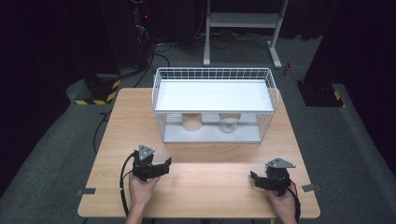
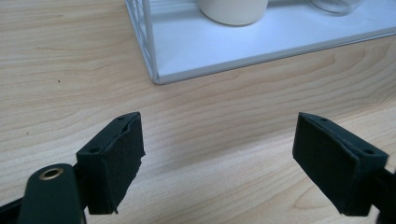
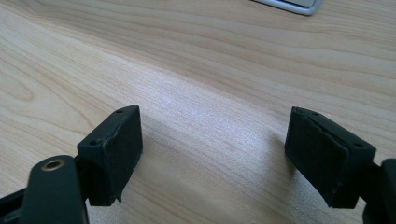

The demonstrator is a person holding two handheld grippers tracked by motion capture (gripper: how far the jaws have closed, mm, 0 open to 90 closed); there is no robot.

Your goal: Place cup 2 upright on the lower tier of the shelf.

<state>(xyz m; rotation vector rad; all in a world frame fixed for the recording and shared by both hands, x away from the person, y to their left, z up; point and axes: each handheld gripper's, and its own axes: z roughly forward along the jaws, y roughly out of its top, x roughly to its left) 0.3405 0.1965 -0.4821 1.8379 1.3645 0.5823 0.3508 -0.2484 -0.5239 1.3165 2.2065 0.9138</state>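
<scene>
A white wire rack (image 1: 214, 88) stands at the back middle of the wooden table (image 1: 121, 126). On its lower tray (image 2: 261, 44) sit a cream cup (image 1: 191, 122) (image 2: 233, 10) and a clear glass jar (image 1: 229, 122) (image 2: 336, 4). My left gripper (image 1: 164, 166) (image 2: 219, 158) rests low at the front left, held in a hand, jaws open over bare wood and aimed toward the rack's near left corner. My right gripper (image 1: 254, 178) (image 3: 212, 154) sits at the front right in the other hand, open too, with nothing between its pads.
A flat white shelf (image 1: 212, 95) tops the rack, hiding much of the cup and jar from above. A corner of the rack's tray (image 3: 294, 4) shows in the right gripper view. Bare wood (image 1: 210, 172) lies between the two grippers. Dark floor, cables and a metal stand (image 1: 243, 21) lie beyond the table.
</scene>
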